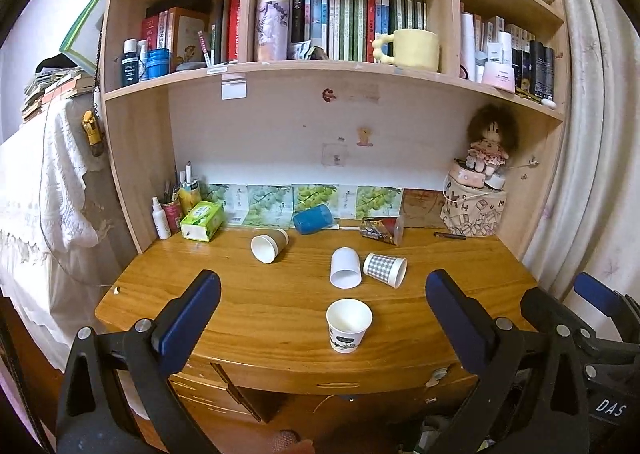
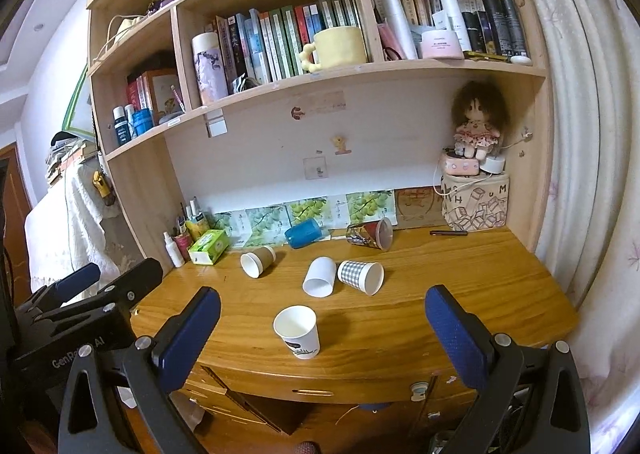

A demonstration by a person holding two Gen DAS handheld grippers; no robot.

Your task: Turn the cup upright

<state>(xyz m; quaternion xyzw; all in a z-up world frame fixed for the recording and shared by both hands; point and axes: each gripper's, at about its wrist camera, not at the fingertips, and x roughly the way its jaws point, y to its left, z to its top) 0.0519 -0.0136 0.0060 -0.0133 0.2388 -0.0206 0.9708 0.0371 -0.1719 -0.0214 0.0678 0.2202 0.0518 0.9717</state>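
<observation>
A white paper cup (image 1: pixel 349 324) (image 2: pixel 297 330) stands upright near the desk's front edge. Behind it several cups lie on their sides: a plain white one (image 1: pixel 345 267) (image 2: pixel 320 276), a grey checked one (image 1: pixel 385 270) (image 2: pixel 360 276), a brown one (image 1: pixel 269 246) (image 2: pixel 258 260), a blue one (image 1: pixel 312 218) (image 2: pixel 303 233) and a dark patterned one (image 1: pixel 381 230) (image 2: pixel 369 234). My left gripper (image 1: pixel 322 314) is open and empty, held back in front of the desk. My right gripper (image 2: pixel 322 318) is open and empty too, beside it; it also shows in the left wrist view (image 1: pixel 576 306).
The wooden desk (image 1: pixel 240 294) (image 2: pixel 460 274) sits under a bookshelf. A green tissue box (image 1: pixel 202 220), a spray bottle (image 1: pixel 161 218) and pens stand at the back left. A printed bag with a doll (image 1: pixel 476 209) stands at the back right. A pen (image 1: pixel 450 235) lies nearby.
</observation>
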